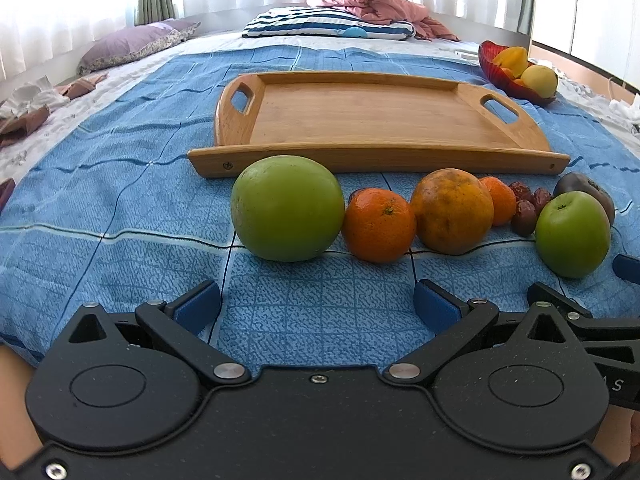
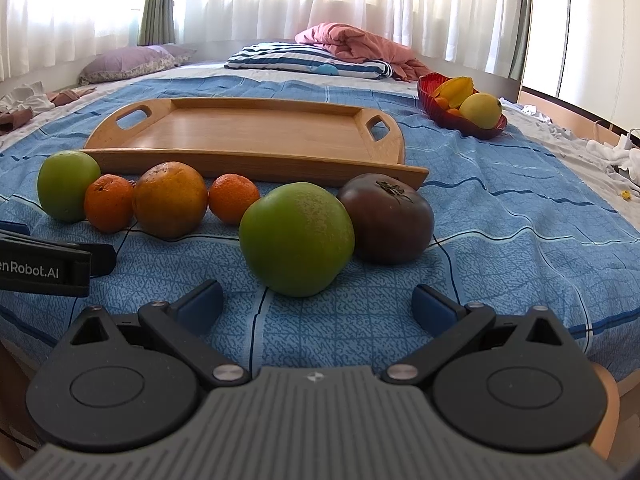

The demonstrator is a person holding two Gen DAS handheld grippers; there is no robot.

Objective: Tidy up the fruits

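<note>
my left claw (image 1: 318, 300) spread wide, blue pads apart, nothing between them; it hovers low over the blue checked bedspread (image 1: 120, 200), just short of the fruit row. my right claw (image 2: 318, 302) likewise wide open and empty, the near green apple (image 2: 297, 238) sitting just ahead of its gap, not touching the pads.

fruit lies in a loose row on the bed, in front of the wooden tray (image 1: 360, 116). from the left view: large green apple (image 1: 287, 208), tangerine (image 1: 379, 225) touching it, bigger mottled orange (image 1: 452, 210), a second small tangerine (image 1: 498, 201) behind it, a few dark red dates (image 1: 524, 210), then the other green apple and a dark purple tomato (image 2: 387, 218) beside it.

tray is bare, handles cut at both ends, near rim just behind the row.

red bowl (image 2: 430, 98) far right holds yellow fruit. striped pillow (image 1: 328, 24) and pink blanket (image 1: 376, 4) at the far end.
</note>
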